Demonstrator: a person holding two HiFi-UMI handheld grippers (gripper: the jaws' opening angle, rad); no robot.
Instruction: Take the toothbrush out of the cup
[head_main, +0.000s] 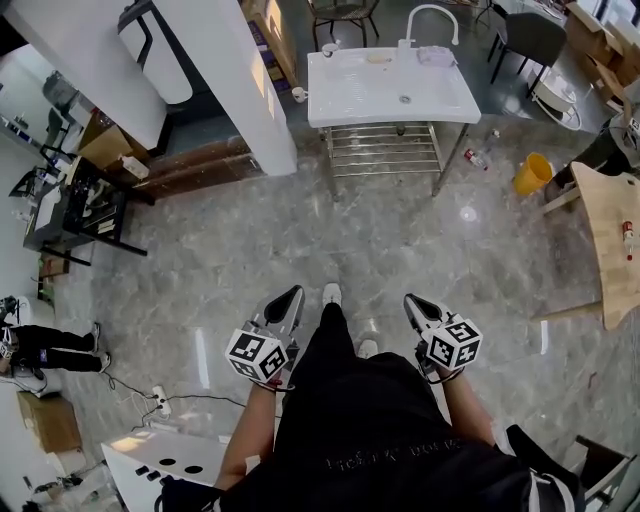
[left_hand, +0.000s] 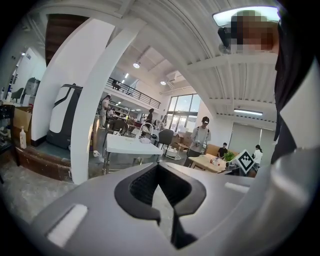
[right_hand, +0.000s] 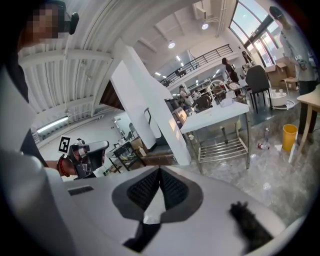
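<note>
Held the left gripper (head_main: 289, 297) and right gripper (head_main: 414, 303) low over the near grey floor (head_main: 300, 250), jaws of both pressed together on nothing. Faced the white sink table (head_main: 440, 100) well away at the far side. Made out a small cup (head_main: 329, 48) at its far left corner; toothbrush and its direction too small to tell. Spotted a yellow bucket (head_main: 532, 174) right of the table, contents unseen.
</note>
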